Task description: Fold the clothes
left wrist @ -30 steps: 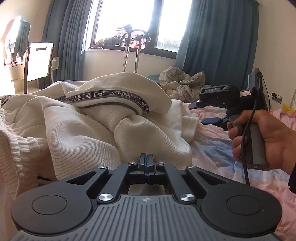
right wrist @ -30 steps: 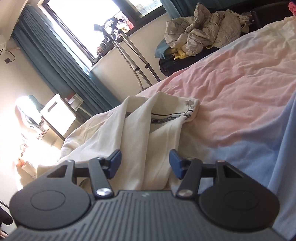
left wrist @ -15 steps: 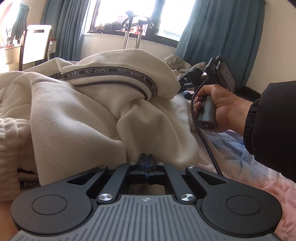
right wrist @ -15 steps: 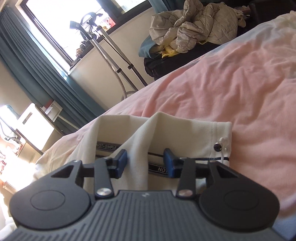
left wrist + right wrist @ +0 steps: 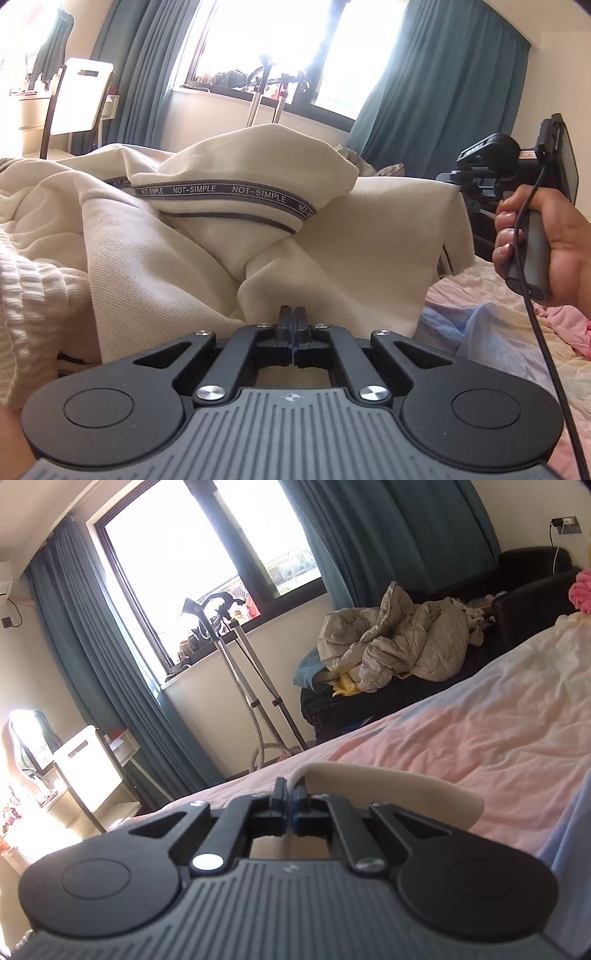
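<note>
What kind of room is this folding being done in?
Most likely a bedroom: a bed with a pink and blue sheet, teal curtains beside a bright window, and a garment steamer stand. A cream garment lies on the bed.

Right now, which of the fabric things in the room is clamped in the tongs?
The cream garment with the NOT-SIMPLE band: both the left tongs and right tongs are shut on it. The beige quilted jacket lies untouched by the window.

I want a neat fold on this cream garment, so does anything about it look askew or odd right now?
Yes. The cream garment lies bunched in rumpled humps on the bed, its NOT-SIMPLE band running crooked. Both the left gripper and right gripper pinch it.
</note>
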